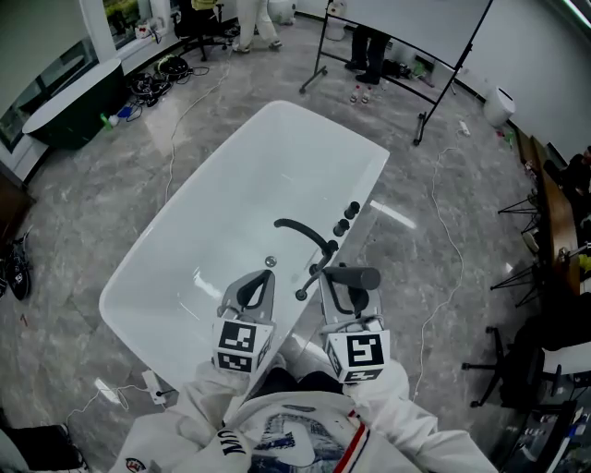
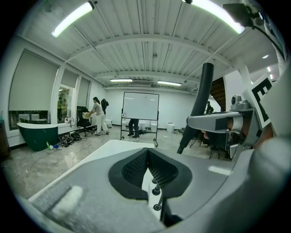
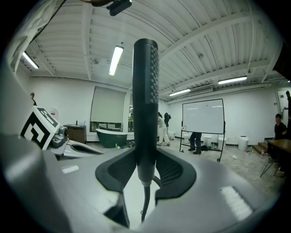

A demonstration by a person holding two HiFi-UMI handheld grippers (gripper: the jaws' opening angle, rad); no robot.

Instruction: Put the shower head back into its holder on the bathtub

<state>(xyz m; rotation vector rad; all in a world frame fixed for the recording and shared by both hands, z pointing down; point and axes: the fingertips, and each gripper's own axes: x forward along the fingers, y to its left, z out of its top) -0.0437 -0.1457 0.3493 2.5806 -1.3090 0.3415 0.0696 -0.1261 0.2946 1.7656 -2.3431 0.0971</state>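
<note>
The shower head (image 1: 356, 277) is a black stick. My right gripper (image 1: 345, 283) is shut on it, just right of the white bathtub's (image 1: 231, 212) near rim. In the right gripper view the shower head (image 3: 145, 91) stands upright between the pads of the gripper (image 3: 145, 160), and its hose (image 3: 145, 205) hangs below. My left gripper (image 1: 269, 275) hovers over the tub's near end, jaws shut and empty. Past its closed tips (image 2: 148, 153), the left gripper view shows the shower head (image 2: 200, 104) on the right. A black spout (image 1: 301, 228) and knobs (image 1: 347, 218) sit on the tub's right rim. Which rim fitting is the holder I cannot tell.
A whiteboard on a wheeled stand (image 1: 406, 28) stands beyond the tub. Cables (image 1: 157, 74) lie on the grey floor at the far left near a dark green tub (image 2: 36, 132). Black chair frames (image 1: 517, 369) are at the right. People stand at the back.
</note>
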